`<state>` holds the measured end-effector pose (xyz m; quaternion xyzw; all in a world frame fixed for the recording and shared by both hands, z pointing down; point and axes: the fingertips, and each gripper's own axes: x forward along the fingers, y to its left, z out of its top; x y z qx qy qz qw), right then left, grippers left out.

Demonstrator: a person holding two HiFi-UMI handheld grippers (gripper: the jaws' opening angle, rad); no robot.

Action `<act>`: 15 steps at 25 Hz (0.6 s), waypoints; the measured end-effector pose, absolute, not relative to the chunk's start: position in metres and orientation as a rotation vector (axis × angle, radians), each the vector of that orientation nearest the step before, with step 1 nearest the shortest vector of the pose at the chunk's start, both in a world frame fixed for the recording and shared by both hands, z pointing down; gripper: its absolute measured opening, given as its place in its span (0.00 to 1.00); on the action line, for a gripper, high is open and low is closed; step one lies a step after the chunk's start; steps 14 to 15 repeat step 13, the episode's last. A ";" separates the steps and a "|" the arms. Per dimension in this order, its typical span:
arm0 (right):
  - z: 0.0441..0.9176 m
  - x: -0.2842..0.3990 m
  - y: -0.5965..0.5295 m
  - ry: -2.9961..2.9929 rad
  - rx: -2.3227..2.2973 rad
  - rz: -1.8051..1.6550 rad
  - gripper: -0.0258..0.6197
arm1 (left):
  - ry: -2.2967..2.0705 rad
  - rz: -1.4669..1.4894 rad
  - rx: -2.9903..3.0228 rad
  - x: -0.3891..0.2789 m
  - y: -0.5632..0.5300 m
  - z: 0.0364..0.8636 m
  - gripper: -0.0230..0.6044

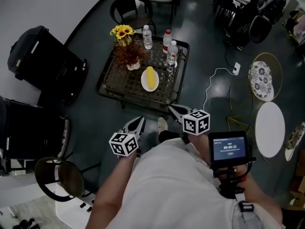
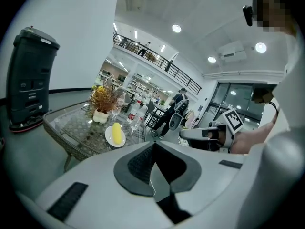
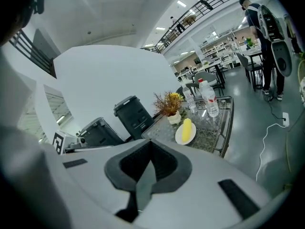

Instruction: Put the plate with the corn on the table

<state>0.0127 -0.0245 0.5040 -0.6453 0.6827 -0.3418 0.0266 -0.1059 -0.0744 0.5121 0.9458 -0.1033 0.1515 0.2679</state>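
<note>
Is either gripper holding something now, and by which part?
Nothing is held. The left gripper and the right gripper are both shut and empty; the plate lies on the table.

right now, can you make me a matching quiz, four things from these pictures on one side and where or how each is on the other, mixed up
1 corn
2 sunflowers
3 water bottles
4 left gripper

a shut, holding nothing
b in the white vase
c lying on the white plate
d standing upright, capped

Pairs: 1-c, 2-b, 3-d, 4-a
</note>
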 end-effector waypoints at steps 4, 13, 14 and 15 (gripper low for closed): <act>0.507 0.009 -0.021 2.095 -2.000 -1.070 0.05 | -0.265 0.422 2.544 -0.107 -0.072 0.515 0.05; 0.514 0.010 -0.015 2.091 -2.006 -1.099 0.05 | -0.249 0.447 2.530 -0.101 -0.063 0.521 0.05; 0.514 0.010 -0.015 2.091 -2.006 -1.099 0.05 | -0.249 0.447 2.530 -0.101 -0.063 0.521 0.05; 0.514 0.010 -0.015 2.091 -2.006 -1.099 0.05 | -0.249 0.447 2.530 -0.101 -0.063 0.521 0.05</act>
